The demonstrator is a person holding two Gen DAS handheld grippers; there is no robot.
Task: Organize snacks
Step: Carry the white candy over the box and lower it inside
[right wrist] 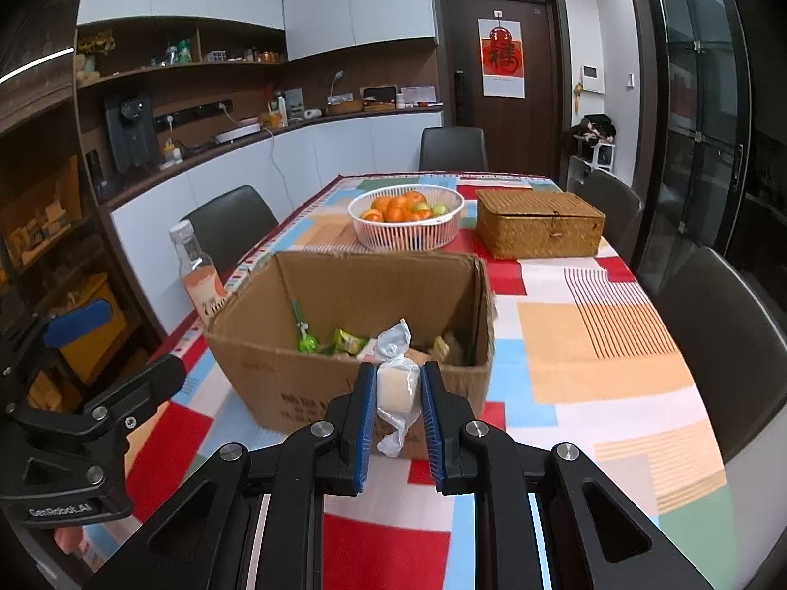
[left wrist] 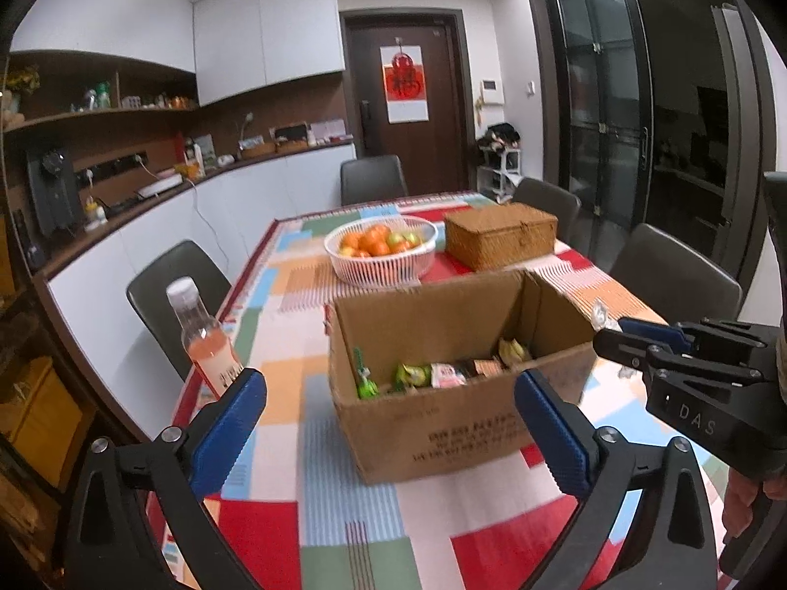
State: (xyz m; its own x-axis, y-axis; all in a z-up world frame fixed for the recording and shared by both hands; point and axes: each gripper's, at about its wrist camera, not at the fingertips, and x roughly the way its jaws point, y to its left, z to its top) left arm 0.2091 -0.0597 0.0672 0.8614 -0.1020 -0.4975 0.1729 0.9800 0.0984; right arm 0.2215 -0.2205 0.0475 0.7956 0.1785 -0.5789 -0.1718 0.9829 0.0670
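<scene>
An open cardboard box stands on the patchwork tablecloth and holds several wrapped snacks. My right gripper is shut on a white snack in a clear twisted wrapper, held just in front of the box's near wall. In the left wrist view the right gripper is at the box's right corner. My left gripper is open and empty, its blue pads wide apart in front of the box. In the right wrist view it is at the far left.
A bottle of pink drink stands near the table's left edge beside the box. A white basket of oranges and a closed wicker box sit behind. Dark chairs surround the table.
</scene>
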